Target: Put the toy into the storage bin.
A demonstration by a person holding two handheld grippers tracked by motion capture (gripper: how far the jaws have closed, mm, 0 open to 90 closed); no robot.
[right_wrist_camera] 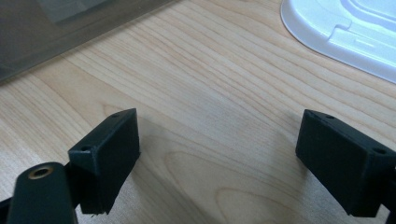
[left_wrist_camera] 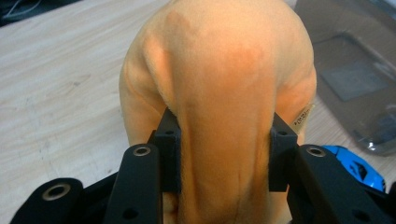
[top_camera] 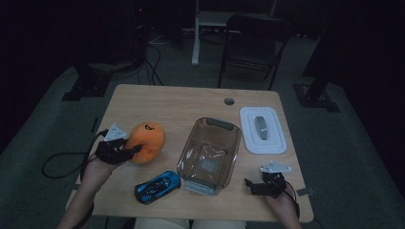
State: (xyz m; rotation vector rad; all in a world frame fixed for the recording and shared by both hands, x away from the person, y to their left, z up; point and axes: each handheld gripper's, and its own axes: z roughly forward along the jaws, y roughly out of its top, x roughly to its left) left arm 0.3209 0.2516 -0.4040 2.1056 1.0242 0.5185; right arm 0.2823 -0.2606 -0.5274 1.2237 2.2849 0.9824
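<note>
Squeezing only a soft fold of the orange plush toy (left_wrist_camera: 219,93), the left gripper (top_camera: 125,151) holds it left of the clear bin (top_camera: 208,152); it could slip out. The right gripper (right_wrist_camera: 219,163), right of the bin, gapes empty.

Soft, matt orange plush toy (left_wrist_camera: 219,93), short-napped. Pale wood-grain worktop (top_camera: 162,102), smooth. Clear smoky plastic bin (top_camera: 208,150), glossy. White plastic lid (top_camera: 262,130). Shiny blue toy car (top_camera: 157,186). Matt black plastic left claw (left_wrist_camera: 224,154).
</note>
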